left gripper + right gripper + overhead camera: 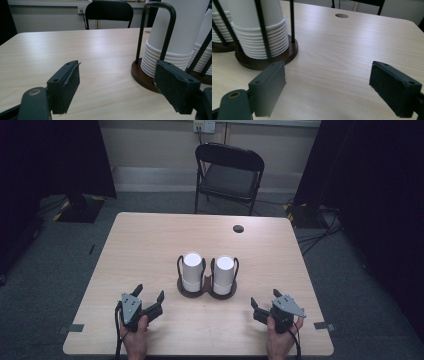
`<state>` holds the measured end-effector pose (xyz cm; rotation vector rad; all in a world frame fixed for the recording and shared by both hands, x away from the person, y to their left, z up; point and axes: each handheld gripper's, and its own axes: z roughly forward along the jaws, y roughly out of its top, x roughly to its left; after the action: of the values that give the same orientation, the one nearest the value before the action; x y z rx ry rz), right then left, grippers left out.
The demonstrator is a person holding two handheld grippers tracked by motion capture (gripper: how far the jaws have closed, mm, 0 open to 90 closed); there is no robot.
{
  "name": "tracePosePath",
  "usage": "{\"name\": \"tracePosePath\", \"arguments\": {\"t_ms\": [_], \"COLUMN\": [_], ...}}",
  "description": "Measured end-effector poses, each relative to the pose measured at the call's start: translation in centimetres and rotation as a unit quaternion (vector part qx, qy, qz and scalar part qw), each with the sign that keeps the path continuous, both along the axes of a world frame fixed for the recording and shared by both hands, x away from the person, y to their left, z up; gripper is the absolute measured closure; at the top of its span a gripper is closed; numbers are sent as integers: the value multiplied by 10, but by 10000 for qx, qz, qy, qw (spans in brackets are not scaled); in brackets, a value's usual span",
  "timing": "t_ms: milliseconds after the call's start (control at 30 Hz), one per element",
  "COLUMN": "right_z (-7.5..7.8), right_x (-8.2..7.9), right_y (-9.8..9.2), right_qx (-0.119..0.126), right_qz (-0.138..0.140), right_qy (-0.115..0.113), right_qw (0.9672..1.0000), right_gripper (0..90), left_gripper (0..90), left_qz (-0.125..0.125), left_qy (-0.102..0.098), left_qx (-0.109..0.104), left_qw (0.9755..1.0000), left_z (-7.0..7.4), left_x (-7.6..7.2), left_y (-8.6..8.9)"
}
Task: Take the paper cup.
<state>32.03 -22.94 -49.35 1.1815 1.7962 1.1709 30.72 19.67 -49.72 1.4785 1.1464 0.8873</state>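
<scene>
A light wooden table (150,245) stands on grey carpet, with a black folding chair (229,172) beyond its far edge. A round cable hole (238,228) sits near the far right corner of the table.

At the middle of the table, slightly toward the near edge, rests a dark brown cup holder (207,290) with 2 round bases joined side by side and black wire loops rising around each. Each base carries 1 stack of white paper cups turned upside down: the left stack (192,270) and the right stack (224,273) stand upright, close beside each other. In the left gripper view the nearer stack (175,30) shows many nested rims at its bottom, framed by a black loop (166,37).

The left gripper (148,297) is held in a hand (134,332) near the near left corner, its 2 jaws spread wide apart and empty, pointing toward the holder. In its own view the jaws stand above bare table, the right one just in front of the holder base (142,75).

The right gripper (265,304) is held in the other hand (280,337) near the near right corner, jaws likewise wide apart with nothing between them. Both grippers are apart from the holder.
</scene>
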Motion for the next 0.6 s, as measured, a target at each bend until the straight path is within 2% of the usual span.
{"name": "tracePosePath", "arguments": {"t_ms": [67, 167, 233, 300, 367, 433, 500, 600], "right_z": [0, 0, 0, 0, -1, -1, -2, -2], "right_x": [-2, -5, -4, -3, -4, -5, -6, -6], "right_y": [0, 0, -1, -1, 1, 4, 5, 3], "right_qx": [16, 92, 242, 325, 470, 480, 464, 583], "right_qz": [59, 69, 70, 3, -106, -310, -431, -424], "right_qy": [-29, -132, -152, -255, -462, -699, -757, -763], "right_qw": [10000, 9998, 9996, 9991, 9978, 9959, 9951, 9945], "right_gripper": [129, 128, 128, 126, 123, 122, 122, 124], "left_gripper": [172, 203, 201, 197, 194, 189, 190, 190], "left_qz": [113, 255, 278, 274, 236, 228, 167, 141], "left_qy": [-41, -58, -62, -47, -26, -39, -42, 28], "left_qx": [-59, -200, -244, -237, -171, -183, -225, -298], "left_qw": [9999, 9995, 9993, 9993, 9996, 9996, 9996, 9995], "left_z": [0, -1, -1, -1, 0, 0, -1, 0], "left_x": [0, -2, -1, -1, -1, -1, -2, -2], "left_y": [0, 3, 3, 3, 2, 2, 4, 5]}}
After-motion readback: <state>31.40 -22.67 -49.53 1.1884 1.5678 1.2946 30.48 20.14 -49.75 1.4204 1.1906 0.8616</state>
